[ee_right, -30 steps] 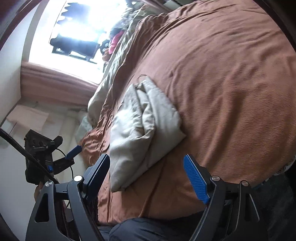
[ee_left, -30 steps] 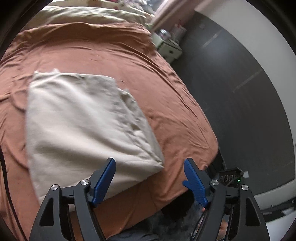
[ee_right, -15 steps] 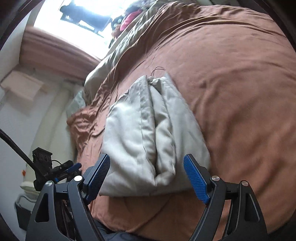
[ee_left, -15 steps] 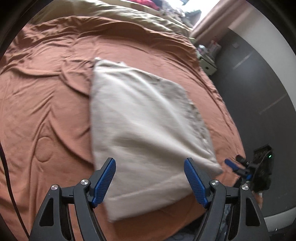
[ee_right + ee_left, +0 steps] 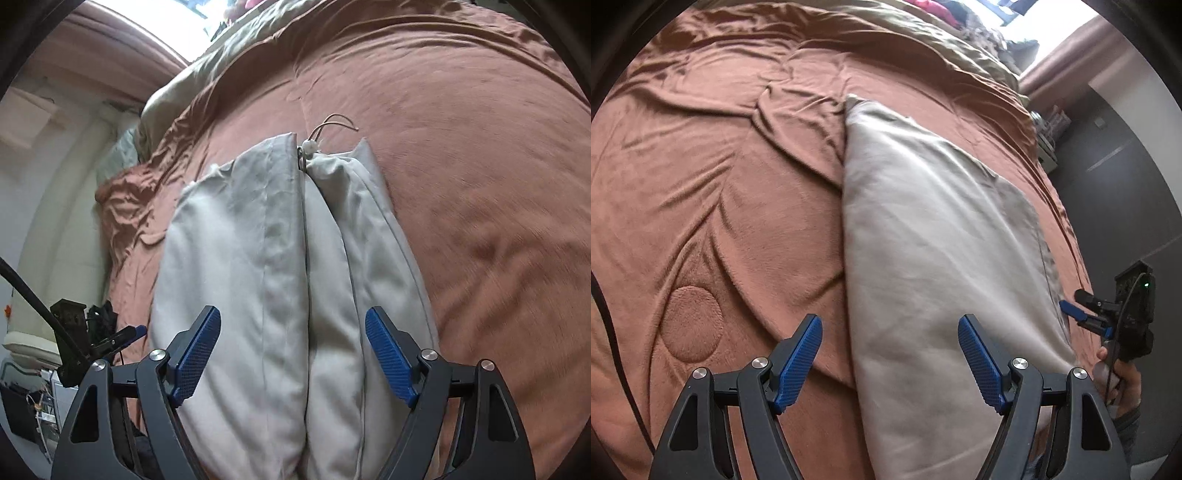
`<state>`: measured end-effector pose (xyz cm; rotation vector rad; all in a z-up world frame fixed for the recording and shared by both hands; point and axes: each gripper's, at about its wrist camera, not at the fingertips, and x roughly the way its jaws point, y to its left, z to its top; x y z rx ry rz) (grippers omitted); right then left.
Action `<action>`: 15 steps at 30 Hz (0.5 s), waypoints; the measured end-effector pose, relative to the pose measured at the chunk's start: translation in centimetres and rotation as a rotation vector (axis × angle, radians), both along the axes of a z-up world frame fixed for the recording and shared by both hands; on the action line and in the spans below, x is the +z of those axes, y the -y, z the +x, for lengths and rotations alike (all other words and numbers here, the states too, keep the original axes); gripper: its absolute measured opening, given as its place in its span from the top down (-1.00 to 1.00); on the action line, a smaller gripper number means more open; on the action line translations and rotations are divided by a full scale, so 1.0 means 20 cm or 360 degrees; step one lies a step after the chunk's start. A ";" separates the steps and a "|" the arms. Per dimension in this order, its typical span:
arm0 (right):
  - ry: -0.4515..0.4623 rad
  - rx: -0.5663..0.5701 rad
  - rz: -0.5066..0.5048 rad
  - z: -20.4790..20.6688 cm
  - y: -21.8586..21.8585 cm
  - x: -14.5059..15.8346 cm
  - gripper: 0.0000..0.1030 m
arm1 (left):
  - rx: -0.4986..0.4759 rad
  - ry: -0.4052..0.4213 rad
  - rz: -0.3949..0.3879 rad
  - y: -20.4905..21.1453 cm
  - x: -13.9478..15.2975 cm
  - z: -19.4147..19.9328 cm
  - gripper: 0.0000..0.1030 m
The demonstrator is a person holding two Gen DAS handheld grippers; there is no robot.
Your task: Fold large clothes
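A beige garment (image 5: 942, 240) lies folded into a thick oblong on a brown bedspread (image 5: 720, 166). My left gripper (image 5: 888, 325) hovers open over its near left edge, one finger over the bedspread, the other over the cloth. In the right wrist view the garment (image 5: 277, 258) shows its stacked folds and a drawstring toggle (image 5: 310, 146) at the far end. My right gripper (image 5: 291, 314) hangs above those folds with its jaws closing; the cloth lies below and between them, and the pads do not press on it. The right gripper (image 5: 1086, 321) also shows at the garment's right edge.
An olive blanket (image 5: 923, 40) is bunched at the head of the bed under a bright window. A nightstand (image 5: 1045, 136) and a dark wall (image 5: 1126, 203) flank the bed's right side. A person's hand (image 5: 1123, 373) holds the right gripper. Brown bedspread (image 5: 480, 147) stretches wide beside the garment.
Both grippers have swung in over the garment and come closer to it. The left one has sunk toward its left edge. The garment itself lies as before.
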<state>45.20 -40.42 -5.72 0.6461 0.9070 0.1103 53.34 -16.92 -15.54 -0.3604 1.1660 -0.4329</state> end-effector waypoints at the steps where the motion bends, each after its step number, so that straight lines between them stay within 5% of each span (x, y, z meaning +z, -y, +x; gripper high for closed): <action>1: -0.0014 -0.0010 -0.0002 0.04 0.00 -0.01 -0.38 | 0.0017 -0.0002 -0.0025 -0.01 -0.01 0.00 -0.50; 7: -0.0121 0.0018 0.0078 0.19 0.01 -0.09 -0.20 | 0.0081 -0.0058 -0.0037 -0.05 -0.09 0.00 -0.32; 11: -0.0134 0.0063 0.0087 0.22 0.00 -0.05 0.67 | 0.0046 -0.0094 -0.0114 -0.02 -0.11 0.00 0.03; 15: -0.0041 0.0061 -0.0102 0.19 -0.05 0.06 0.89 | 0.0024 -0.0055 -0.0037 0.01 -0.08 -0.02 0.40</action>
